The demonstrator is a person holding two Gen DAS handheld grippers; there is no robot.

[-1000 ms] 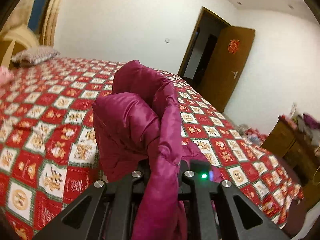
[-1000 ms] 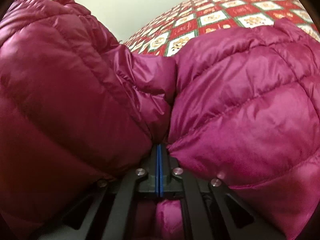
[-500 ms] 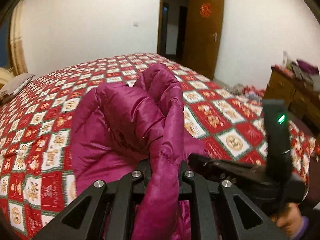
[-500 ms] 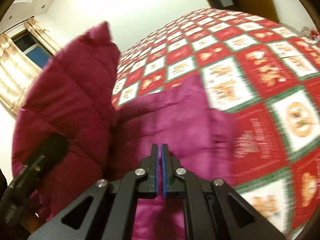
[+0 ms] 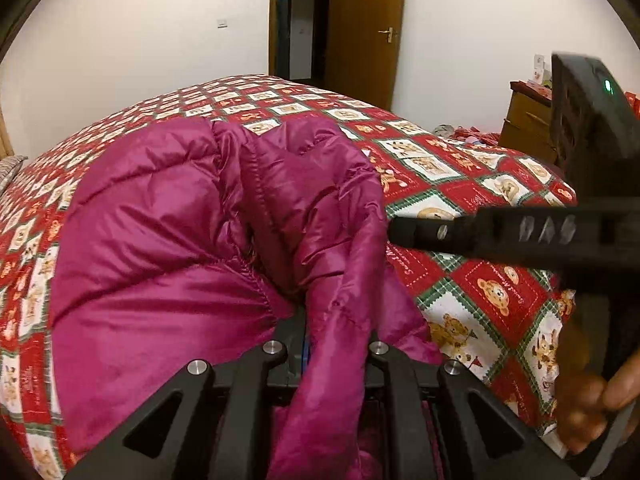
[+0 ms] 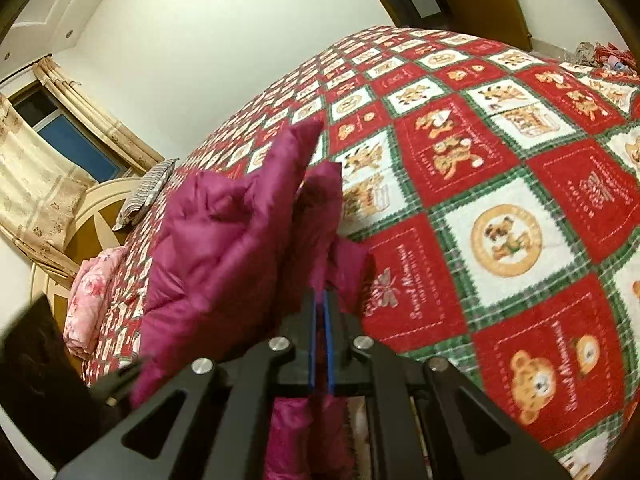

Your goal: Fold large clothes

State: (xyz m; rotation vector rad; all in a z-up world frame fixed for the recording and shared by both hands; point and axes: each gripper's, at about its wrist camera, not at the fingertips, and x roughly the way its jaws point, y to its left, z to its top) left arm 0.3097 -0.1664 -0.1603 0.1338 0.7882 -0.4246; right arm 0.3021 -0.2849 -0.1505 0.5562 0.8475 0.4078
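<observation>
A magenta puffy jacket (image 5: 160, 220) lies bunched on the red patchwork bed (image 5: 500, 280). My left gripper (image 5: 332, 340) is shut on a fold of it, and the cloth runs up between the fingers. In the left wrist view my right gripper (image 5: 396, 232) reaches in from the right, its tip at the jacket's edge, with a hand (image 5: 592, 400) on its grip. Seen from the right wrist, the right gripper (image 6: 320, 304) has its blue pads almost together, and I make out no cloth pressed between them. There the jacket (image 6: 224, 240) stands up just left of and beyond the fingers.
The quilt (image 6: 500, 220) spreads wide to the right of the jacket. A striped pillow (image 6: 148, 192) and folded pink bedding (image 6: 92, 296) lie at the head end. A wooden door (image 5: 360, 32) stands ajar behind the bed, and a cluttered dresser (image 5: 528, 120) is at its right.
The right gripper has let go of the jacket and drawn back to the right. The left gripper has come down with its fold, so the jacket now rests lower on the bed.
</observation>
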